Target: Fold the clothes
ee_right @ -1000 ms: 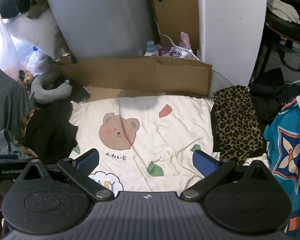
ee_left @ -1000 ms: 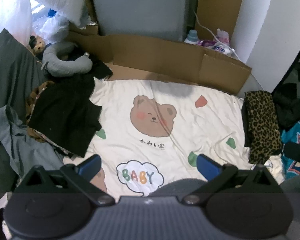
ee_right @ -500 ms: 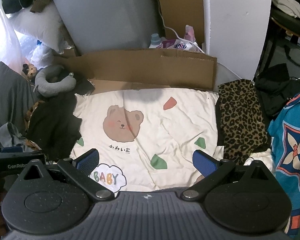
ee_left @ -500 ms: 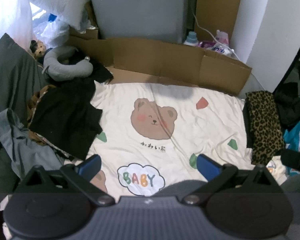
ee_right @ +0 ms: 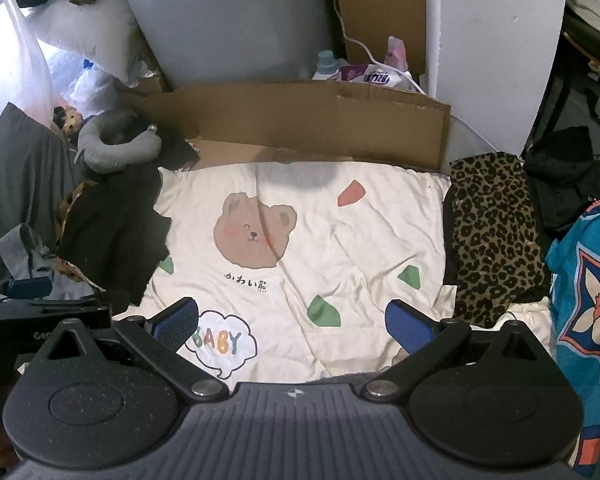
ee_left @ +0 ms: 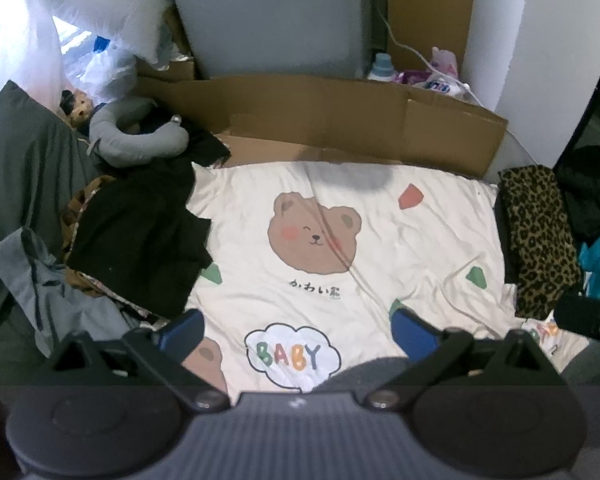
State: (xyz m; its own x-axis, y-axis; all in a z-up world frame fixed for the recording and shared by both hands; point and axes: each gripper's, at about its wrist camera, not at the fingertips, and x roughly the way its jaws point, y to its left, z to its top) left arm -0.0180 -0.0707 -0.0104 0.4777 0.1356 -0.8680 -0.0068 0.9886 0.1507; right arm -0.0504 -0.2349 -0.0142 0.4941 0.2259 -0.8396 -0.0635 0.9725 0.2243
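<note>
The black clothes [ee_left: 140, 236] lie on the left edge of the bear blanket [ee_left: 380, 240]. Leopard clothes [ee_right: 496, 236] lie on its right edge. The left gripper [ee_left: 296, 330] and right gripper [ee_right: 292, 320] hold their fingers apart, empty.

Both views are moderately lit, with the strongest light coming from the upper left, where a window area [ee_left: 4, 32] blows out to plain white and washes over the white pillow [ee_left: 112, 4]. The cream blanket [ee_left: 380, 240] is evenly and softly lit; a blurred grey shadow [ee_left: 352, 178] lies on its far edge, just before the cardboard [ee_left: 340, 112]. The black clothes [ee_left: 140, 240] lose nearly all detail in dark patches. Fisheye distortion bends straight edges, and the corners fall to black vignette. The left view is slightly soft throughout; the right view [ee_right: 260, 236] is crisper. The near claw bodies sit in dim shade.
</note>
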